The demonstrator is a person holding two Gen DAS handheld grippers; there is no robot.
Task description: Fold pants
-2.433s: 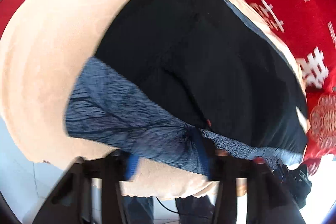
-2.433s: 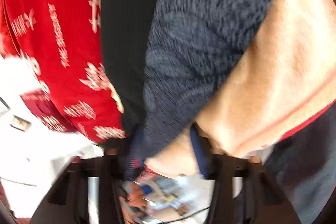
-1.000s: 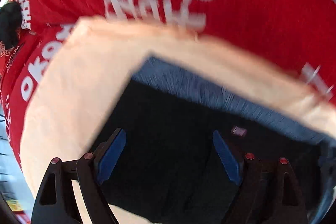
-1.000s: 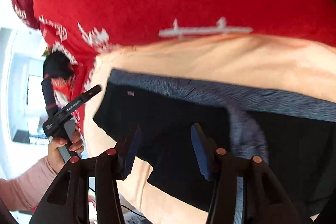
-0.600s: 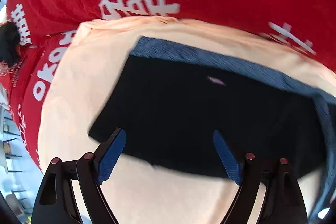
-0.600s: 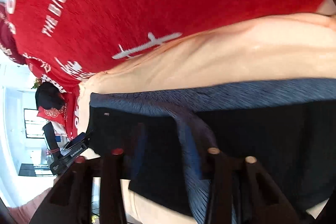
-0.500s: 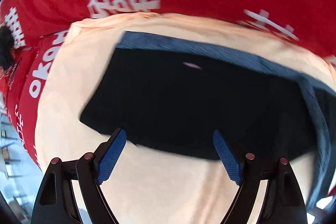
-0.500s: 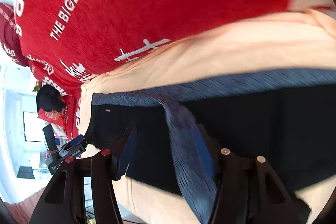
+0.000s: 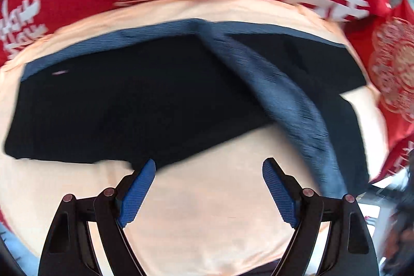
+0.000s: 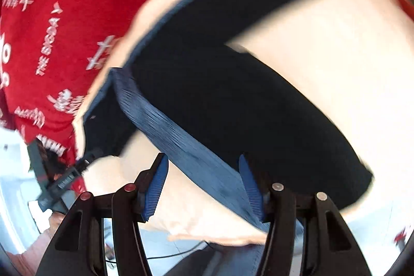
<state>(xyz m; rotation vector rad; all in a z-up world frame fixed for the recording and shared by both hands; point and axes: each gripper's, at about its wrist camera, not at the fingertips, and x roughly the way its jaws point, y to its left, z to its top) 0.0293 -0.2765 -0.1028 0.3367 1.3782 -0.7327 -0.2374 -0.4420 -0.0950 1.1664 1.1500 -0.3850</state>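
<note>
Left gripper (image 9: 208, 188) hovering with jaws spread wide over bare peach cloth (image 9: 207, 211), just near of the black pants (image 9: 129, 100). Right gripper (image 10: 203, 185) with jaws part-spread, straddling the pants' blue-grey band (image 10: 181, 144), not pinching.

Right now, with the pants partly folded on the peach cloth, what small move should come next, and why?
Probably close the right gripper on the blue-grey strip and draw it flat. That strip runs between its open fingers and lies diagonally over the black pants, so the fold looks untidy. The left gripper is open over bare peach cloth, holding nothing.
</note>
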